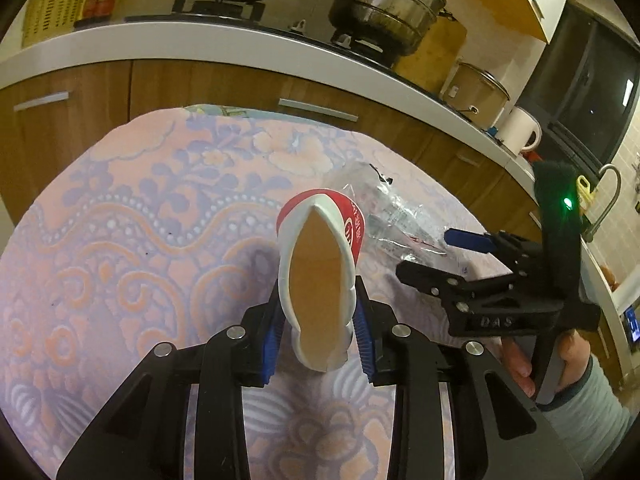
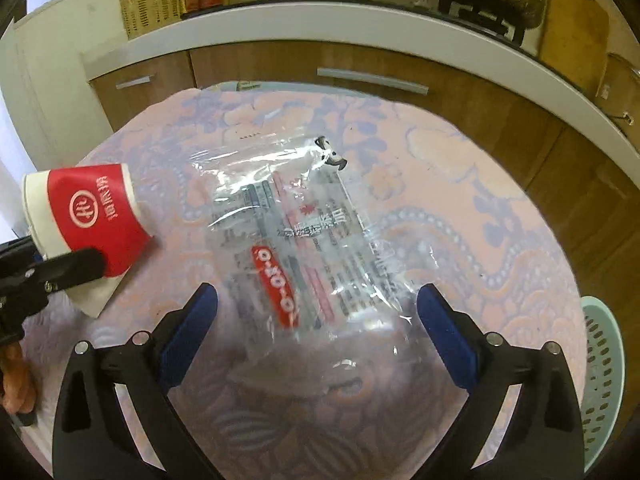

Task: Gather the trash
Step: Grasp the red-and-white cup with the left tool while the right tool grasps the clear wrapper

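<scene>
From the left wrist, the left tool point(image 1: 320, 340) sits nearest, its blue pads point(image 1: 272, 344) pinching a crushed paper cup point(image 1: 320, 264) by the rim. The cup is squashed flat, so its mouth is a long narrow slit running away from the camera, and its base points toward the far edge of the table point(image 1: 120, 208). It is white with a red band and brown inside. Just beyond it lies a clear plastic bag point(image 1: 384, 200), and to the right the right tool point(image 1: 452, 256) is held by a hand point(image 1: 560, 360).

From the right wrist, the right tool point(image 2: 316, 308) is closest, its jaws spread wide on either side of the near end of the plastic bag point(image 2: 304, 224), pads not touching it. The bag lies flat on the flowered tablecloth, crinkled and see-through with red and grey print, its long axis running away from the camera. The cup point(image 2: 92, 212) is at the left, tilted. A pale green basket point(image 2: 600, 360) stands at the right edge.
</scene>
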{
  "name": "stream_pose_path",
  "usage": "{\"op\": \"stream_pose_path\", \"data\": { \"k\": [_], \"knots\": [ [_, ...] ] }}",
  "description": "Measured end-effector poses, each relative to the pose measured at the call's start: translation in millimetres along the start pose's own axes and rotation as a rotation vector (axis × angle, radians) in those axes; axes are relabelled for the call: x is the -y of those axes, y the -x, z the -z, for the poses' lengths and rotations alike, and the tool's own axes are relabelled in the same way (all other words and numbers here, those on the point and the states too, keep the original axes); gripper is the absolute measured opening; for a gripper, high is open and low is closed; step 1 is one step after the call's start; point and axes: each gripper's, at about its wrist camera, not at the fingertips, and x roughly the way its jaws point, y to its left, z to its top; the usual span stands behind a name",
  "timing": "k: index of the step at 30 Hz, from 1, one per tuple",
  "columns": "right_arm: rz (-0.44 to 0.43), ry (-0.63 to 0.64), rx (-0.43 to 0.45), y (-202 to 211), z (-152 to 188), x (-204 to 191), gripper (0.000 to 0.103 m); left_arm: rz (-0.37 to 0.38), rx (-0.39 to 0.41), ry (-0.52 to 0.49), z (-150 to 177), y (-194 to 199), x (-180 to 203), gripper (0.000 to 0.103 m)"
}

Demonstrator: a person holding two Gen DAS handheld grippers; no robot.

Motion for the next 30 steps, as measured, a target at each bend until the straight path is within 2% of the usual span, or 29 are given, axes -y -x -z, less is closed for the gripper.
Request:
{"op": "stream_pose_path", "data": {
  "k": [1, 3, 6, 8, 9, 11, 13, 19, 21, 26, 30],
  "knots": [
    [0.008, -0.006, -0.025, -5.8, -1.9, 0.9, 0.096, 0.001, 0.001, 0.0, 0.3, 0.1, -0.5, 0.03],
    [0.014, -0.014, -0.018, -6.9, -5.0, 1.2, 0.095, 0.003, 0.003, 0.002, -1.1, -0.5, -1.5, 0.03],
    [0.009, -0.017, -0.005, -5.7, -4.9, 0.6, 0.084, 0.007, 0.002, 0.011, -1.0, -0.6, -2.9, 0.03],
    [-0.006, 0.01, 0.02, -0.3, -2.3, -4.6, 0.058, 0.008, 0.005, 0.016, -1.2, -0.2, -3.7, 0.03],
    [-0.013, 0.024, 0.027, 0.6, -2.9, -8.3, 0.053, 0.007, 0.006, 0.016, -0.4, 0.5, -3.6, 0.03],
    [-0.017, 0.047, 0.045, 4.5, -0.1, -14.6, 0.029, 0.002, 0.006, 0.014, 0.3, 1.0, -2.8, 0.03],
    [-0.016, 0.053, 0.061, 7.6, 1.8, -15.8, 0.021, -0.004, 0.007, 0.01, 0.3, 1.1, -1.2, 0.03],
    [-0.031, -0.012, 0.117, 20.8, 4.1, 0.2, 0.016, -0.02, 0.007, -0.008, -1.2, 1.3, 5.6, 0.03],
    [-0.026, -0.031, 0.14, 29.6, 8.1, 5.0, 0.016, 0.004, 0.005, 0.006, -3.9, 1.8, 8.2, 0.03],
    [0.038, -0.031, 0.193, 57.9, 16.8, 17.5, 0.016, 0.043, 0.027, -0.059, -17.4, 3.7, 42.6, 0.03],
    [0.095, -0.057, 0.222, 86.2, 25.9, 43.2, 0.016, 0.083, 0.024, -0.12, -28.3, -6.7, 74.8, 0.03]
  ]
}}
